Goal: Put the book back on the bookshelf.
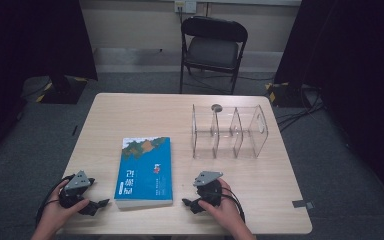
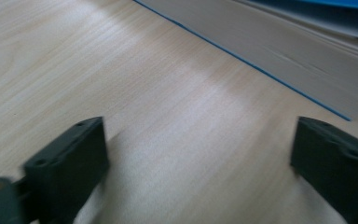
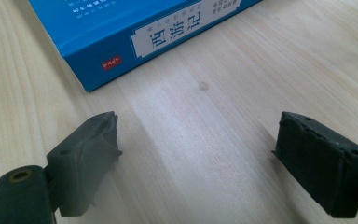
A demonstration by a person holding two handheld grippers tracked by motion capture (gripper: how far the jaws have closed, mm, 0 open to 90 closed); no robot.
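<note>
Pale wood-grain table (image 1: pixel 130 112) fills the middle of a dim room; grey carpet lies round it, dark curtains hang at both sides, and a black folding chair (image 1: pixel 213 47) stands beyond its far edge. Flat on the table lies a blue book (image 1: pixel 145 171), cover up; its long axis runs from the near edge away toward the chair, tilted slightly to the right at the far end; its page edges face the near edge and the left, its spine the right. Beyond the book and to its right stands a clear acrylic rack (image 1: pixel 229 131) with upright dividers, well apart from it. Left of the book, near its near corner, the left gripper (image 1: pixel 98 205) rests in a hand, jaws spread with bare table between them, pointing at the page edges; right of the book, just off the spine, the right gripper (image 1: pixel 189 204) is likewise released, wide apart and grasping nothing, aimed at the spine's white title label (image 3: pixel 186 29).
</note>
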